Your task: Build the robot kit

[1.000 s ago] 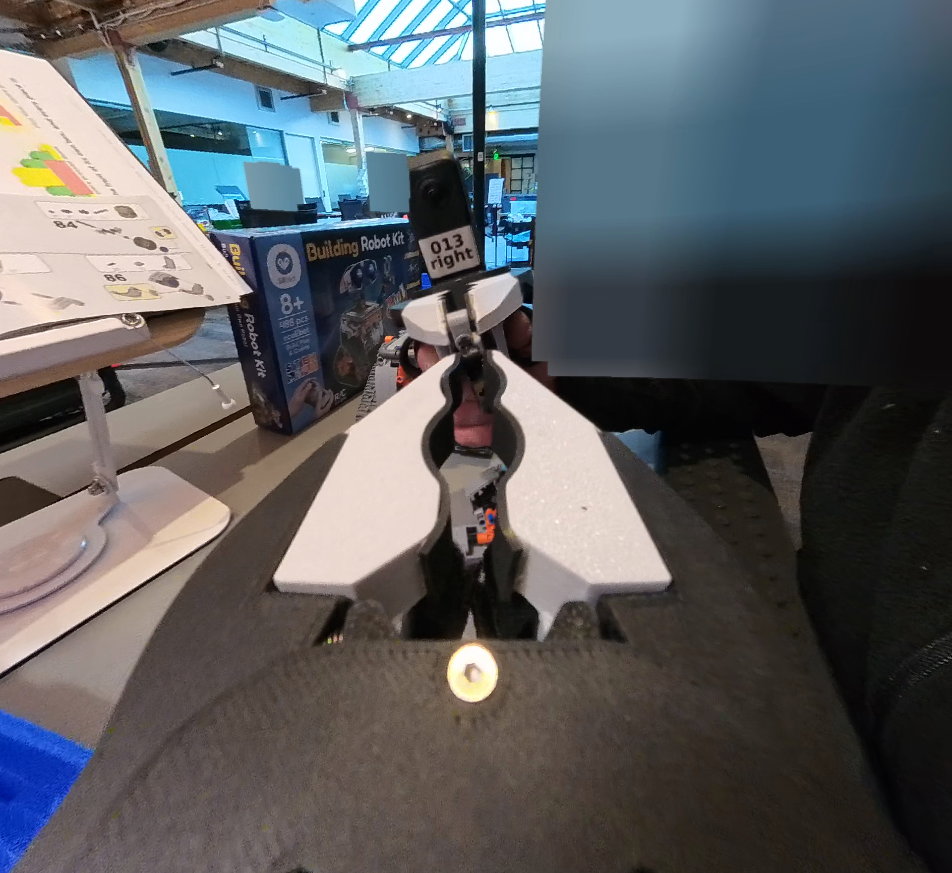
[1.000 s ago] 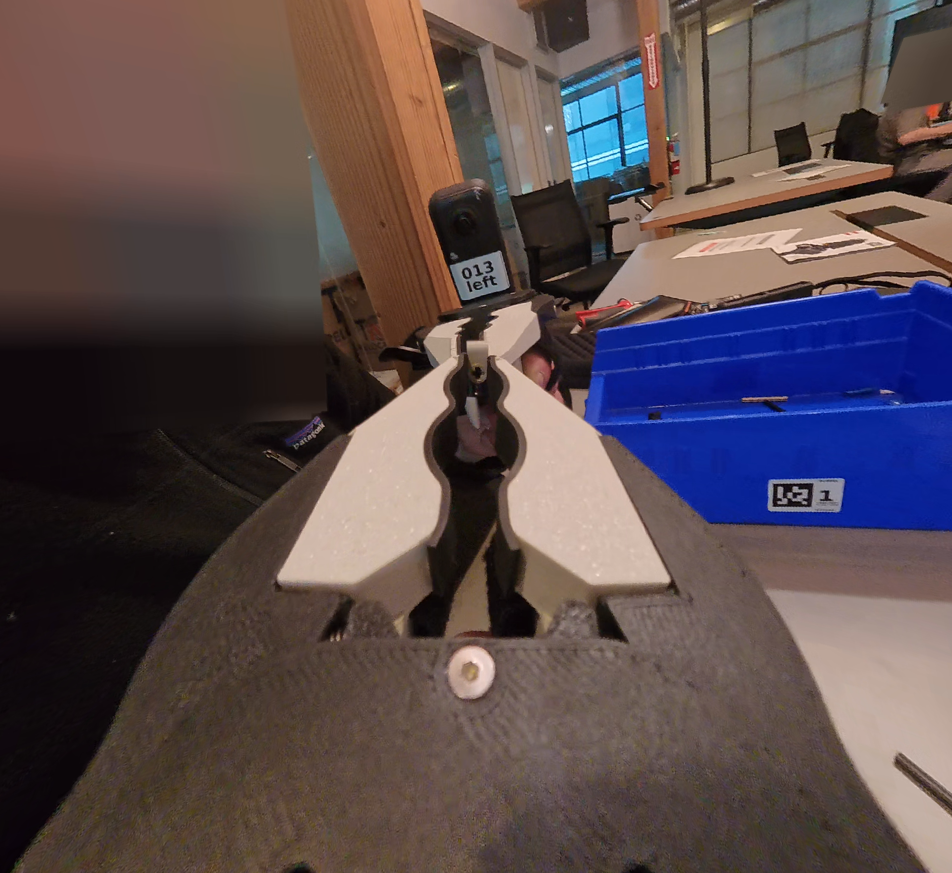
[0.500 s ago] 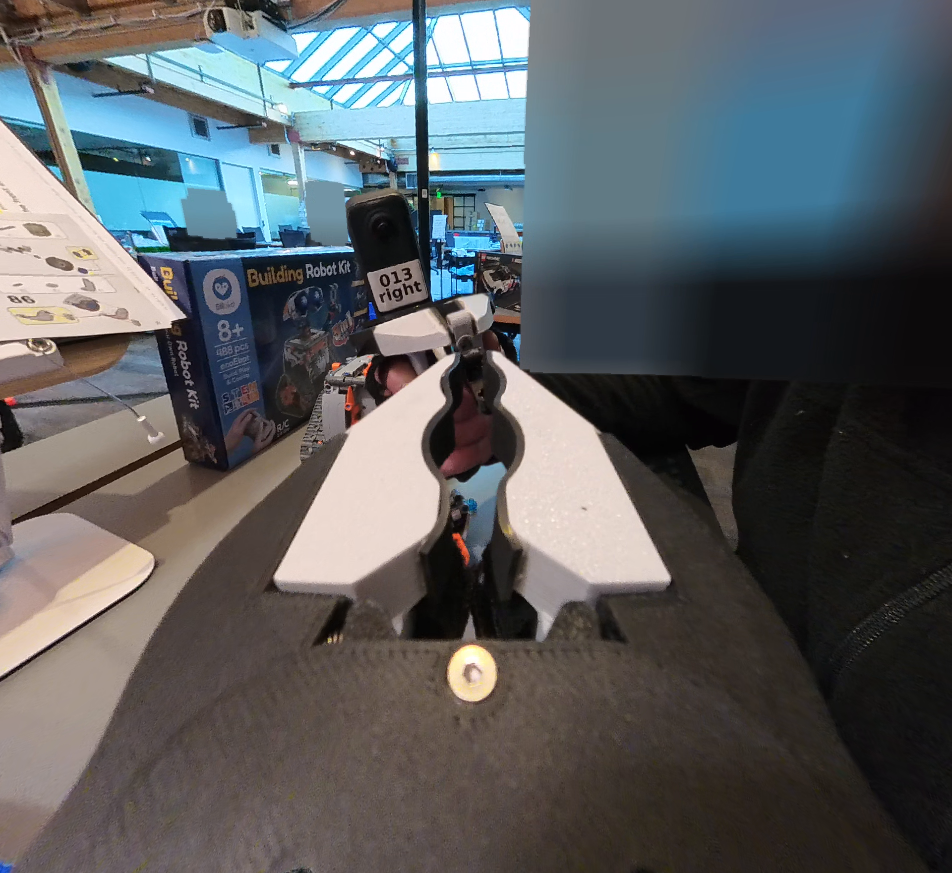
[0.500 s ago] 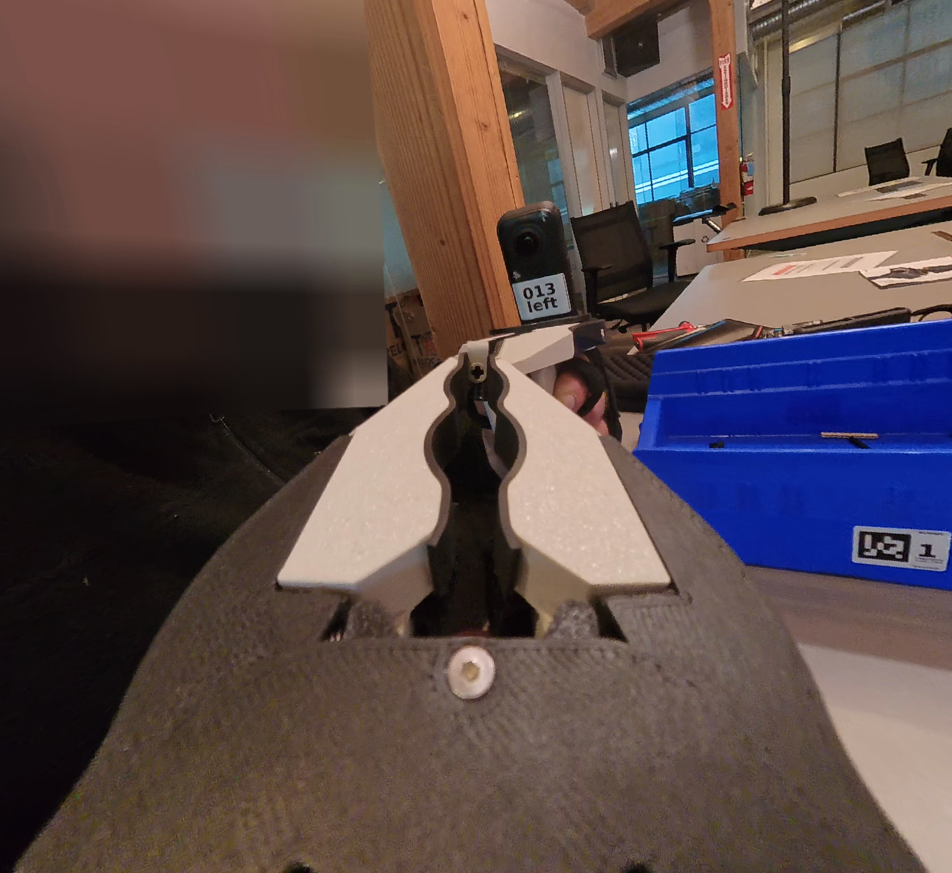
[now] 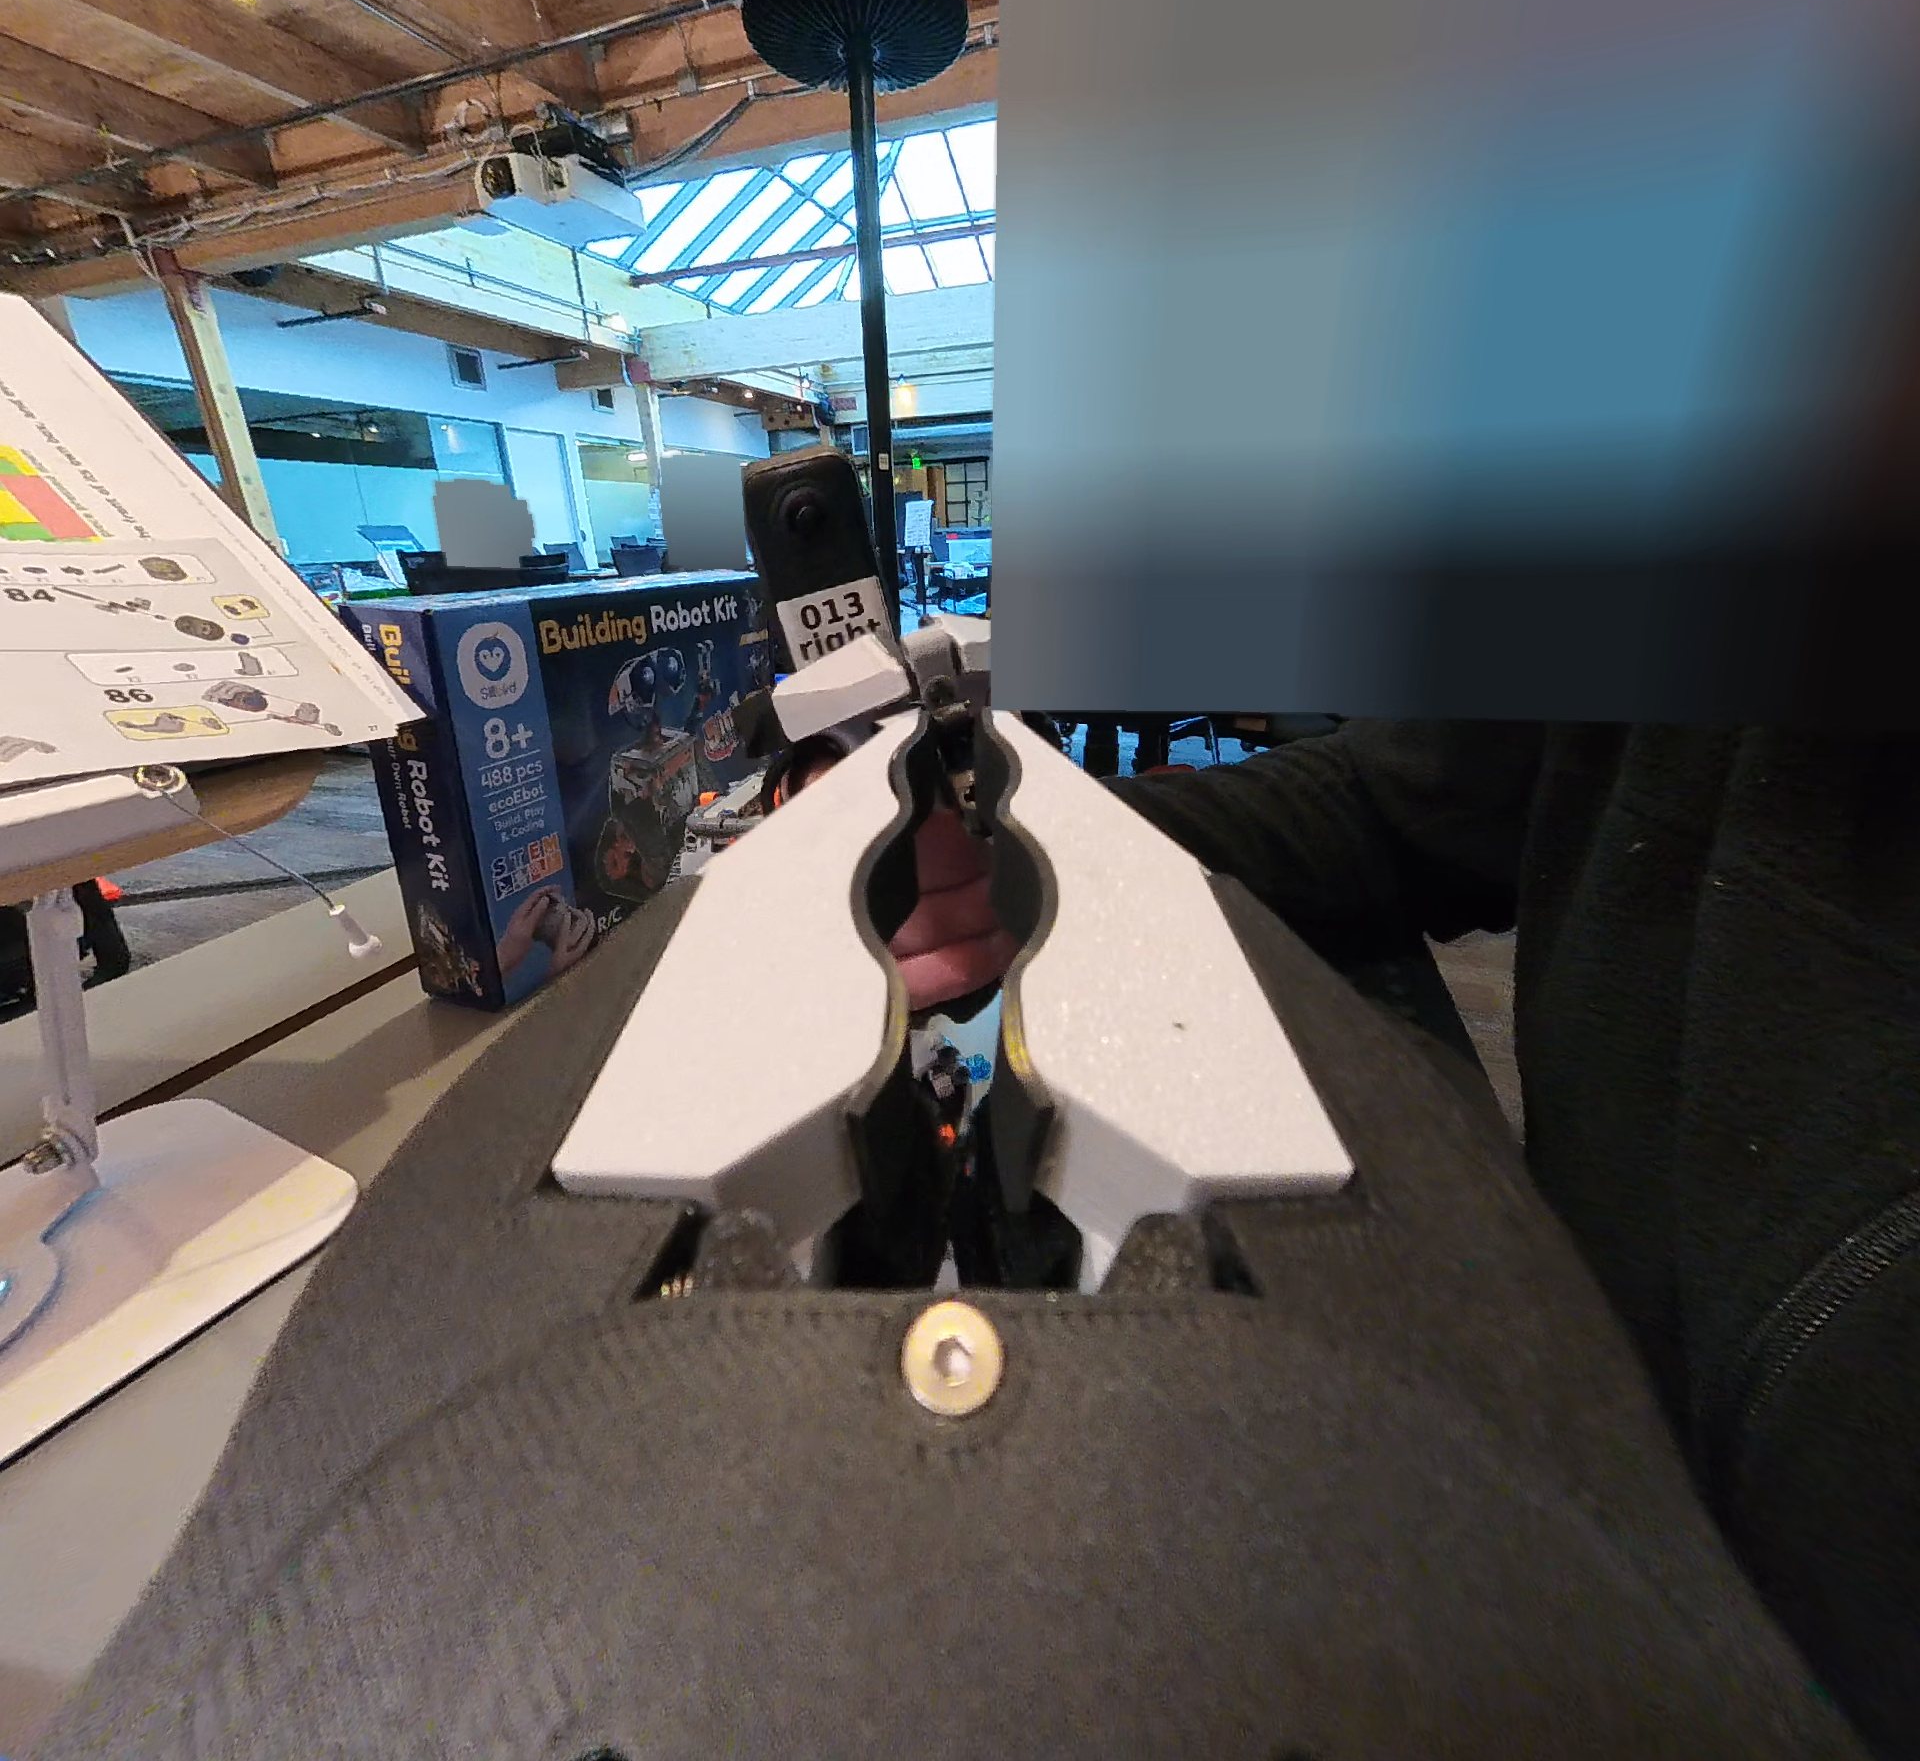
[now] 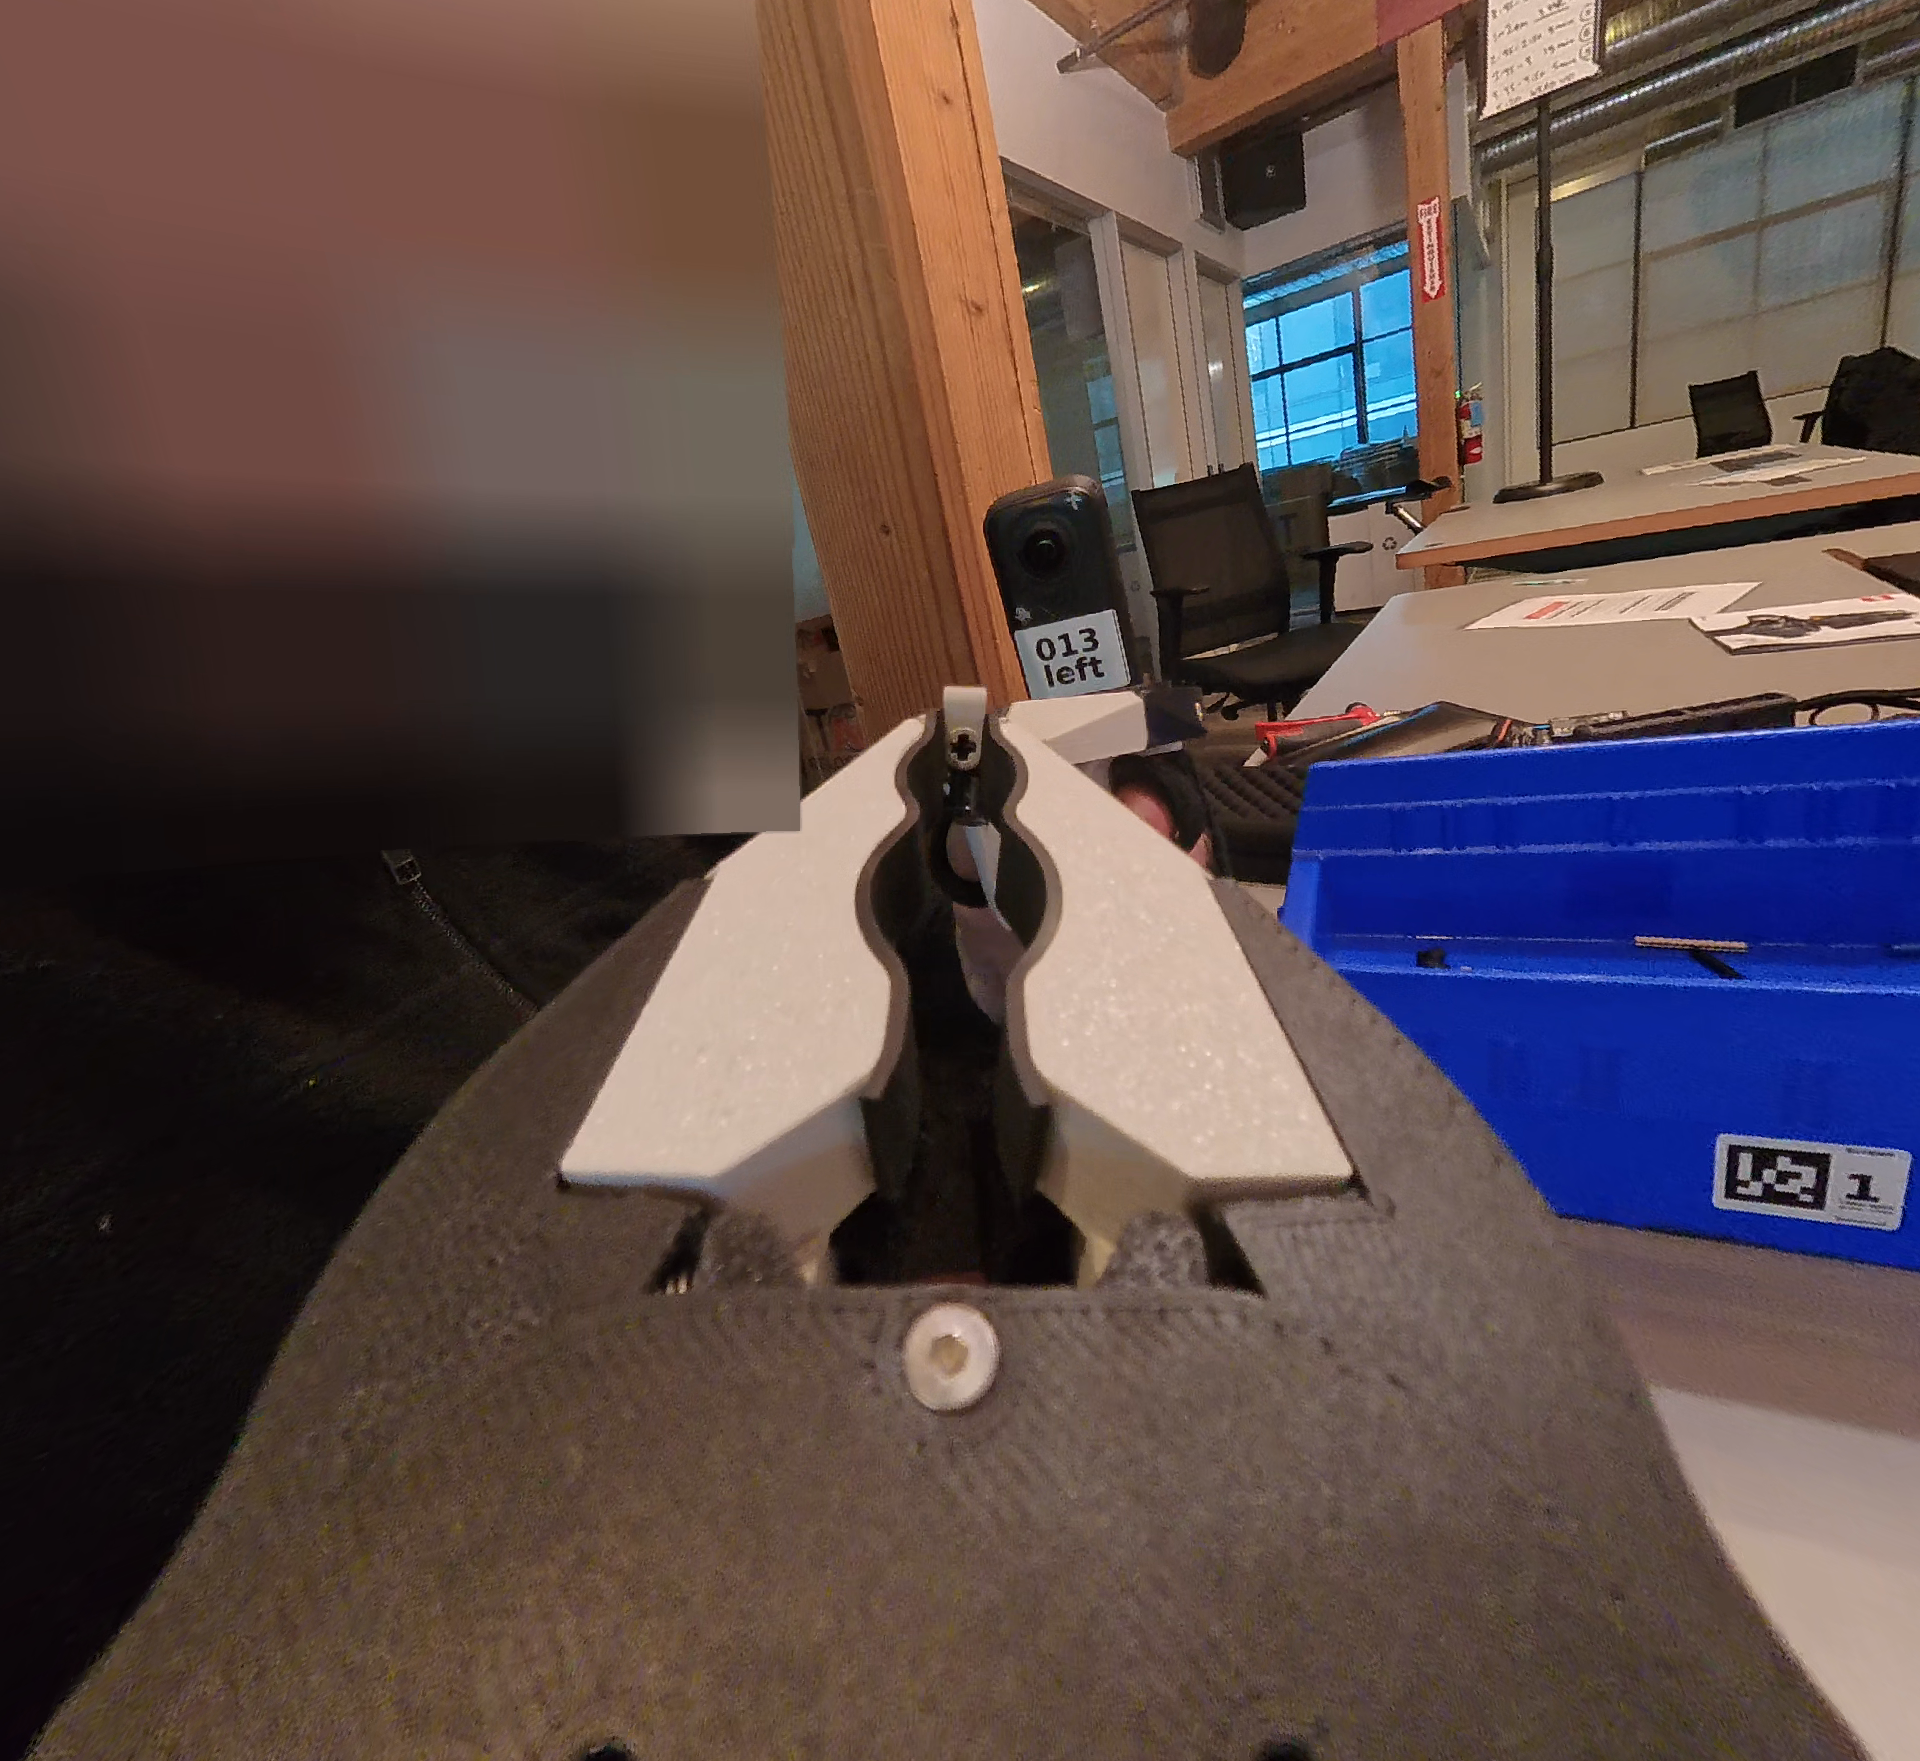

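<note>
My left gripper and right gripper point at each other, tip to tip, in front of a person in a dark jacket. The left gripper's jaws are shut on a small dark part. The right gripper's jaws are shut on a small grey part with a cross-shaped hole, which also shows in the left wrist view. The two parts meet between the tips. The right gripper shows beyond the left one, and the left gripper beyond the right one. A hand shows behind each.
A blue robot-kit box stands on the grey table, with a partly built model beside it. An instruction booklet rests on a white stand at left. A blue bin sits right of the right gripper, a wooden post behind. Only a small space, under 4 cm, lies between the two pairs of fingers.
Both grippers have swung and tilted together while staying tip to tip. The bin has slid right in the right wrist view. The jaws stay shut on their parts.
</note>
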Available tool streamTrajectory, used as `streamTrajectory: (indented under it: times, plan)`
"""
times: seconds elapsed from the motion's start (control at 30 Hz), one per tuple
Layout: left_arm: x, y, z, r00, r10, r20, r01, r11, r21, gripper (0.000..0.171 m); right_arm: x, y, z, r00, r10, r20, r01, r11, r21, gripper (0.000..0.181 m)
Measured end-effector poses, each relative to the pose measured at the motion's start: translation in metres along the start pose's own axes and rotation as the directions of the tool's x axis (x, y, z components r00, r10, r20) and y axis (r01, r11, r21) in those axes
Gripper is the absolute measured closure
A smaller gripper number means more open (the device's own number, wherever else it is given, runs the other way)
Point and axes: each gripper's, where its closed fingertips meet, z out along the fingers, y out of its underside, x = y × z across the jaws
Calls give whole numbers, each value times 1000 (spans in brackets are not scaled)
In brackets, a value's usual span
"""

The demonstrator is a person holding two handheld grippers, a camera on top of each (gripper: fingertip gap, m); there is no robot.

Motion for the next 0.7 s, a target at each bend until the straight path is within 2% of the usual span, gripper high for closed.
streamTrajectory:
  times: [0.27, 0.5, 0.7]
  plan:
    - [1, 0, -1, 1000, 4, -3, -4, 1000, -7, 168, -1, 1, 2, 998, -60, -31, 59, 997, -55, 177]
    - [2, 5, 1, 1000, 0, -9, 0, 999, -48, 168, 0, 9, 1, 990, -128, -64, 115, 978, -175, 177]
    - [0, 7, 0, 1000, -23, -19, 22, 999, -49, 168, 2, 12, 2, 986, -147, -77, 129, 971, -203, 178]
